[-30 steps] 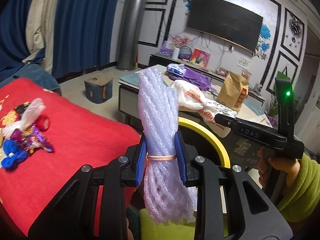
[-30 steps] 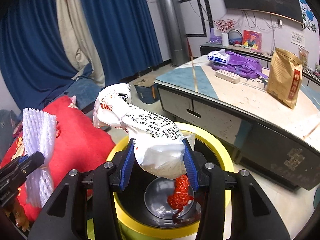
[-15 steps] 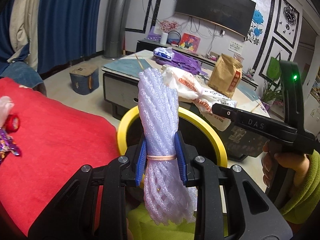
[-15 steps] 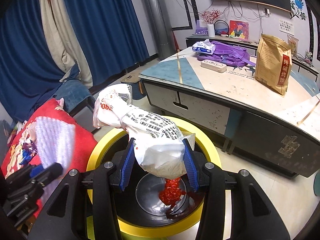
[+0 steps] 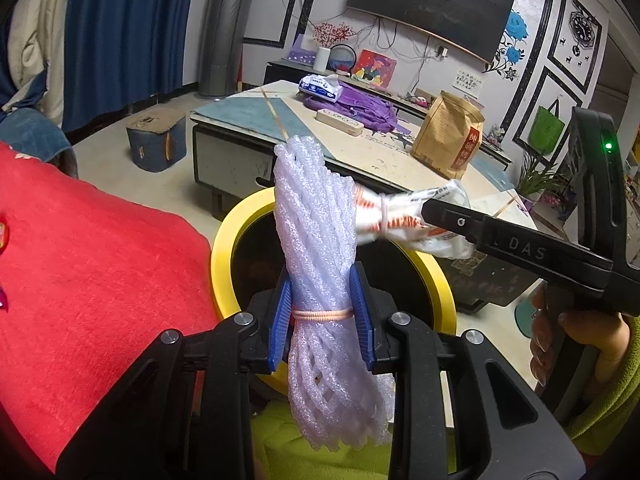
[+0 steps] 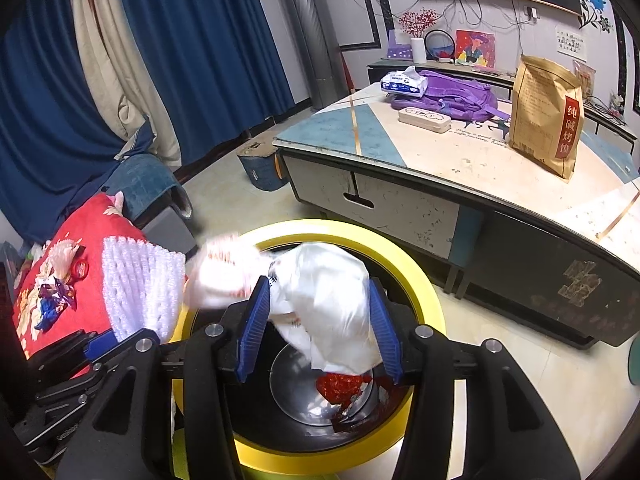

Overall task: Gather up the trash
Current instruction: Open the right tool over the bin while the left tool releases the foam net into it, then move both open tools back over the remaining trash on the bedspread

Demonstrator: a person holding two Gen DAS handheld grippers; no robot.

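Right gripper [image 6: 320, 328] jaws have just been opening, white bag [image 6: 320, 292] slipping between them into bin [image 6: 424, 284]. Left gripper [image 5: 322, 320] clamps foam net [image 5: 316, 240] over the rim, next to drop.

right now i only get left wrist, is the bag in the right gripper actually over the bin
observer: yes, the white bag hangs over the yellow bin, inside its rim.
operator: has it let go
observer: the right gripper has just been opening its jaws; the bag is still between them but looks loose, its top end blurred.
operator: anything in the bin already
observer: red trash lies on the shiny bottom.
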